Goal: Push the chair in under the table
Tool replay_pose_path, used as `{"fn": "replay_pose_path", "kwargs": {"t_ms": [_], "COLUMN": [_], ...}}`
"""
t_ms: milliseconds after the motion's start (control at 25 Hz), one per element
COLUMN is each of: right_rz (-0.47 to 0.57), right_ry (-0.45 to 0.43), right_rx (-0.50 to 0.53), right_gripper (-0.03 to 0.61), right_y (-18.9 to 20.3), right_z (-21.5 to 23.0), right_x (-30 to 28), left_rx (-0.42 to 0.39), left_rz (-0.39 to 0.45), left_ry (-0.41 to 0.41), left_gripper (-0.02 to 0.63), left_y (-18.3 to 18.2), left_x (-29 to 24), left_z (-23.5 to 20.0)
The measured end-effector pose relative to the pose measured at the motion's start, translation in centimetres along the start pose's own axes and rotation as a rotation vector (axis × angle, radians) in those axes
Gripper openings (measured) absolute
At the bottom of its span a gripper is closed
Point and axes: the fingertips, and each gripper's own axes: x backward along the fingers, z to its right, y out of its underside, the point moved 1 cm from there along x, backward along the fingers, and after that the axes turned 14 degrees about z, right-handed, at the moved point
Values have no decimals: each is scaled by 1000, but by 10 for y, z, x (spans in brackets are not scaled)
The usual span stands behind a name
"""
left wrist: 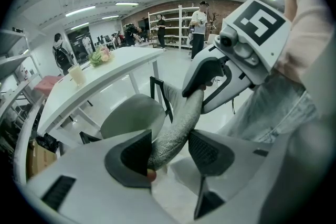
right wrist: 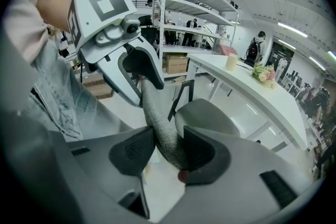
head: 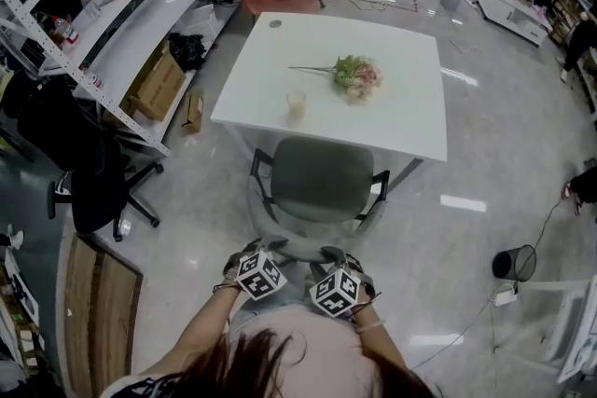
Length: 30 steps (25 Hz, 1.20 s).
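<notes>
Your chair [head: 322,180] stands at the near edge of the white table [head: 280,42], with its grey seat just reaching that edge and its back toward you. You have the top of the backrest [left wrist: 176,128] clamped in both tools. Your left gripper [left wrist: 168,153] presses its pads on the padded rim, and your right gripper [right wrist: 169,150] grips the same rim just beside it. On the table, a bunch of flowers [head: 354,75] lies near a cup [head: 297,102].

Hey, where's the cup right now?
In the head view, the cup stands on the white table, toward its near edge, left of the flowers and just beyond the chair.
</notes>
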Motion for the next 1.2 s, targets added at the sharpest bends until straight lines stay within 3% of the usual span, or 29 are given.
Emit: {"fn": "replay_pose_path", "kwargs": {"t_ms": [1200], "right_rz": [9], "right_ry": [8], "right_rx": [-4], "right_gripper": [170], "right_y": [-9], "right_z": [48], "right_x": [-20], "left_rx": [-6], "left_rz": [10], "left_ry": [-2], "left_gripper": [224], "left_y": [-19], "left_x": [-25], "left_z": [-43]}}
